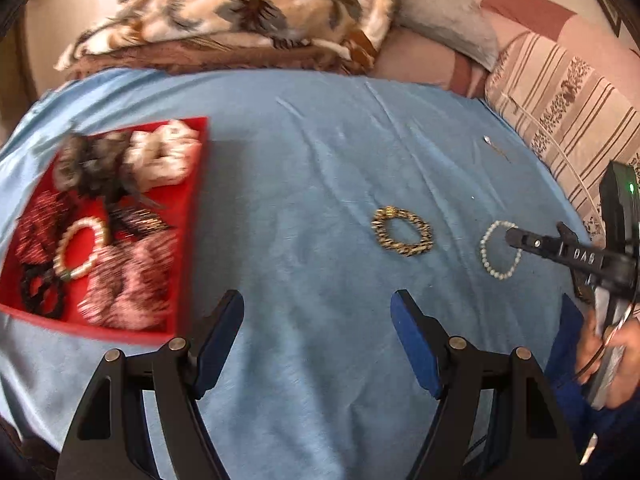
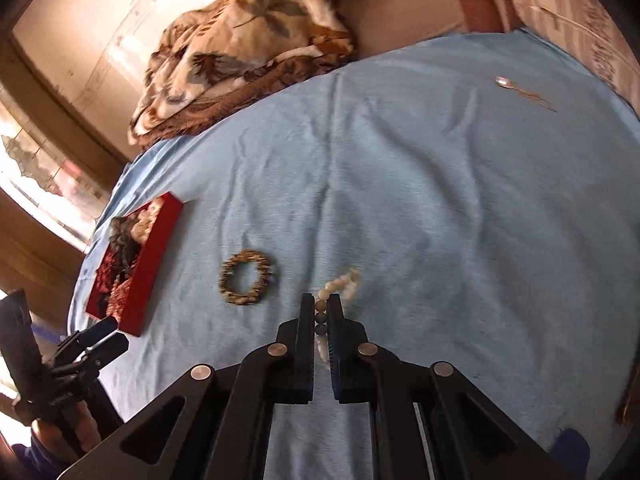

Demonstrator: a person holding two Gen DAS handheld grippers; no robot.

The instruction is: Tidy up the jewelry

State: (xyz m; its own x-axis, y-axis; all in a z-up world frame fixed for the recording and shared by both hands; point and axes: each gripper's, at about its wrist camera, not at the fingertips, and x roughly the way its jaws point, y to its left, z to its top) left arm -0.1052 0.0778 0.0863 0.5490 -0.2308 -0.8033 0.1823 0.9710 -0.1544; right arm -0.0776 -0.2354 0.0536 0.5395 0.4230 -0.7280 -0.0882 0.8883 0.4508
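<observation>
Pearl bracelet (image 2: 340,284): light, limp, slippery beads, apparently clamped near-side in right tongs (image 2: 321,312). Left tongs (image 1: 318,304) held apart.

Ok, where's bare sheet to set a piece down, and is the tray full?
Open blue sheet lies between the red tray and the gold bracelet, and beyond it toward the floral blanket. The tray is crowded with scrunchies and bracelets. The right hand-held gripper is shut on the pearl bracelet; a small pin lies near the striped pillow.
</observation>
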